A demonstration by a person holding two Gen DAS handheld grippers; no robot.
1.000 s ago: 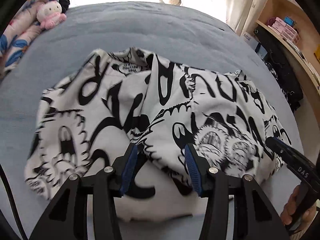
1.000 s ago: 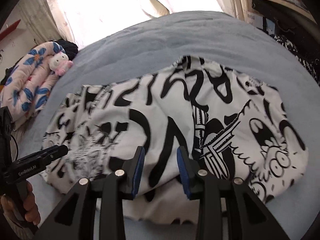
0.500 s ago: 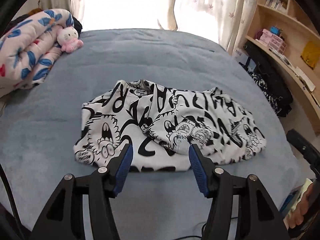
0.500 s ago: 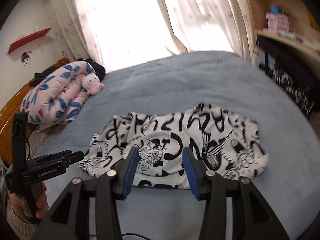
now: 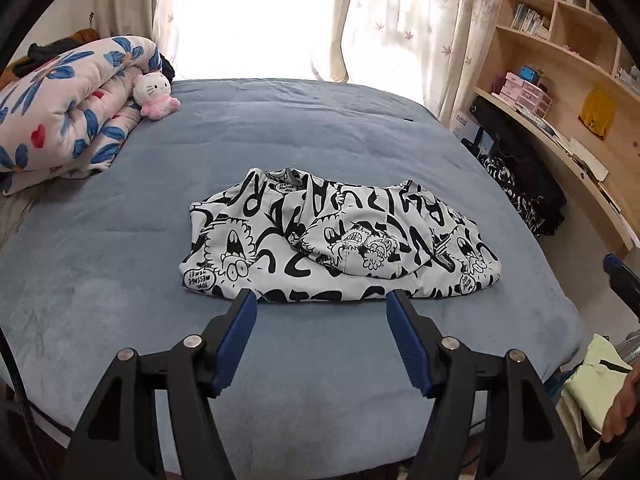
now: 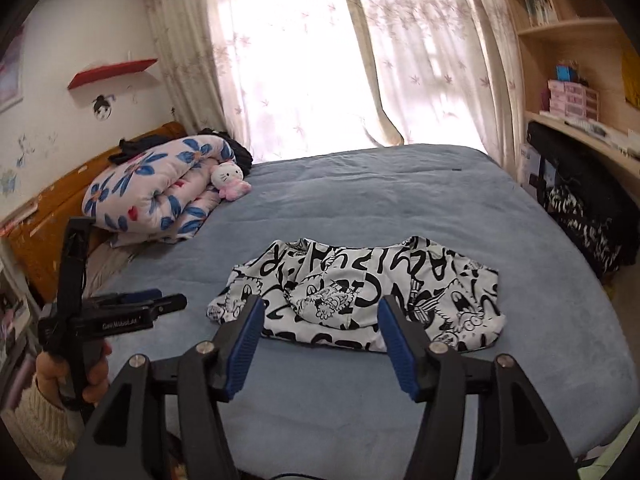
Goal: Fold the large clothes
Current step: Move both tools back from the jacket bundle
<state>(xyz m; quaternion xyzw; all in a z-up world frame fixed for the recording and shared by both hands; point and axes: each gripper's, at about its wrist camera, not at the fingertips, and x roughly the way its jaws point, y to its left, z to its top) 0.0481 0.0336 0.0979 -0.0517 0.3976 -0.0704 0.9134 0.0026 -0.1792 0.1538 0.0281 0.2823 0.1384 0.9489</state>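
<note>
The garment (image 5: 340,244), a white top with black cartoon print, lies folded into a wide bundle near the middle of the blue bed (image 5: 120,280), its long edge toward the near side. 1 rounded flap is doubled over the centre; what lies beneath it is hidden, and sleeves cannot be made out. The right wrist view shows the same bundle (image 6: 360,300), slightly blurred.

The left tool (image 5: 322,338) is held above the near part of the bed, short of the garment's near edge, jaws spread wide and holding nothing. Its blue pads (image 5: 236,340) frame bare bedding. In the right wrist view the left tool (image 6: 160,300) appears from the side at the left, gripped by a hand (image 6: 76,376) in a cream knit cuff.

The right tool (image 6: 320,342) is likewise released, jaws wide, clear of the cloth and level with the near edge. In the left wrist view only 1 dark tip of it (image 5: 620,276) shows at the right border, the rest cut off.

Far left, a floral quilt (image 5: 60,112) is rolled up with a plush toy (image 5: 154,94) touching it. Shelves (image 5: 560,60) stand at the right; curtains (image 6: 320,60) hang at the far side.
</note>
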